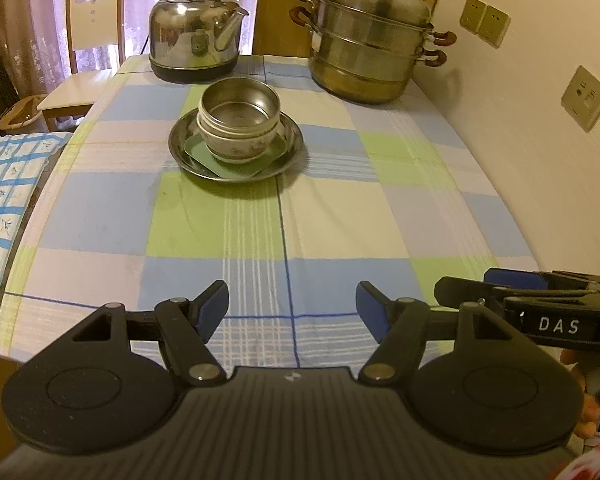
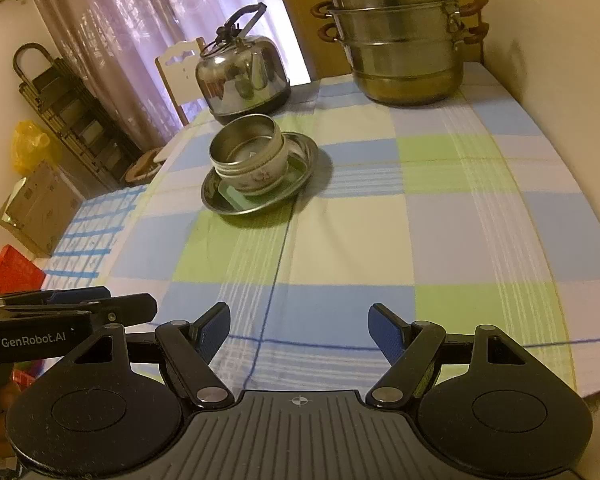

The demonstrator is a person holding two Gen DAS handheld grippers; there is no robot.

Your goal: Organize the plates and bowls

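Bowl stack (image 1: pixel 239 122): steel bowl nested in floral bowls, on green tray inside steel plate (image 1: pixel 290 148), mid-tabletop (image 1: pixel 340 216).
Left gripper (image 1: pixel 292 312): fingers wide apart, empty.
Right gripper (image 2: pixel 299 332): same, well short of stack.
Risk: stack likely top-heavy; sideways nudge could topple bowls toward kettle (image 1: pixel 196 36).

Wide open checked tablecloth (image 1: pixel 332 216) between my fingers and the stacked dishes (image 1: pixel 236 136). Kettle (image 1: pixel 196 36) and steamer pot (image 1: pixel 368 48) crowd the far edge, wall (image 1: pixel 532 128) hugs the right.
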